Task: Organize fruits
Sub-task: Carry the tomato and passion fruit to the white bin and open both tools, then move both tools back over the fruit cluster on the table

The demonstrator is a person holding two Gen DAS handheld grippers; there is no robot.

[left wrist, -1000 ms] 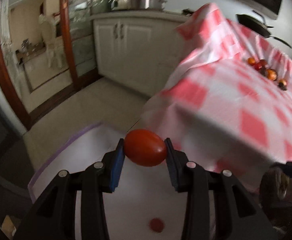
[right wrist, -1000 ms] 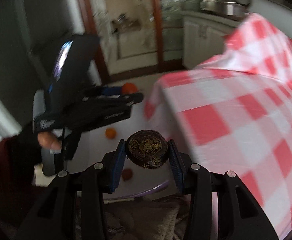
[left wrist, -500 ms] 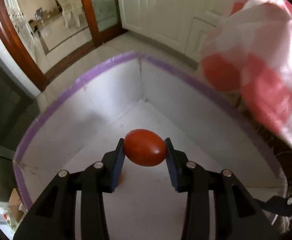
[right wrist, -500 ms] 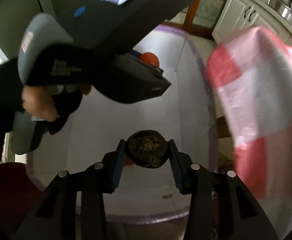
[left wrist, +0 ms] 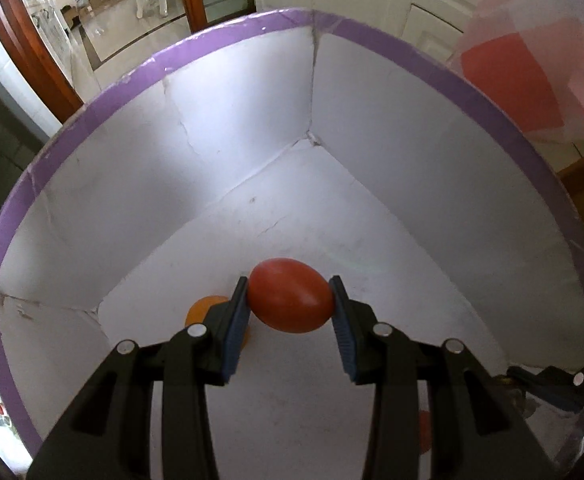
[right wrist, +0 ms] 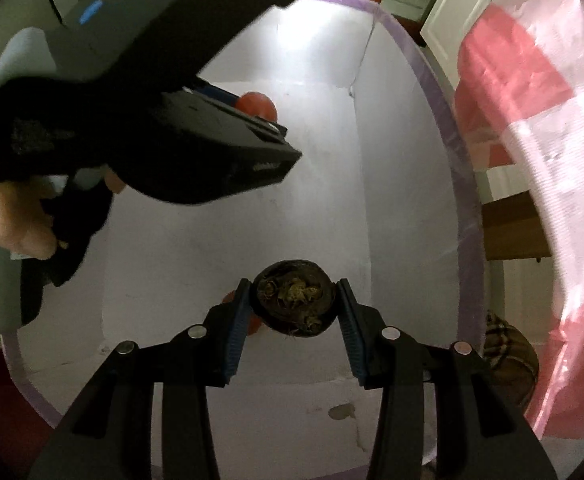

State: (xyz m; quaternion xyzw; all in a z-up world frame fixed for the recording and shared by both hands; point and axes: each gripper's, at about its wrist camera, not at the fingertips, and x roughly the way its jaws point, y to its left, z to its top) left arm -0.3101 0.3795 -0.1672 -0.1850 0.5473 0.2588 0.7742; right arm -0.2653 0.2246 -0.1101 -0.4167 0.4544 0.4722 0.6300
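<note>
Both hands have come down from beside the checked bench cloth [left wrist: 532, 92] into a white box with a purple rim [left wrist: 252, 30], so its walls now fill each view. Left gripper [left wrist: 291, 312] is clamped on a red egg-shaped fruit [left wrist: 290, 295], long axis running across from pad to pad, hanging above the box floor toward the far corner. Just behind its left finger an orange fruit [left wrist: 202, 308] lies on the floor. Right gripper [right wrist: 294, 306] is clamped on a dark, wrinkled round fruit [right wrist: 294, 300] above the floor near the box's near edge, with a small red fruit [right wrist: 232, 298] partly hidden beneath it. Seen from the right wrist, the left tool sits further into the box, toward its left wall. Each held fruit points almost straight down at open floor, so letting go looks like the next step.
</note>
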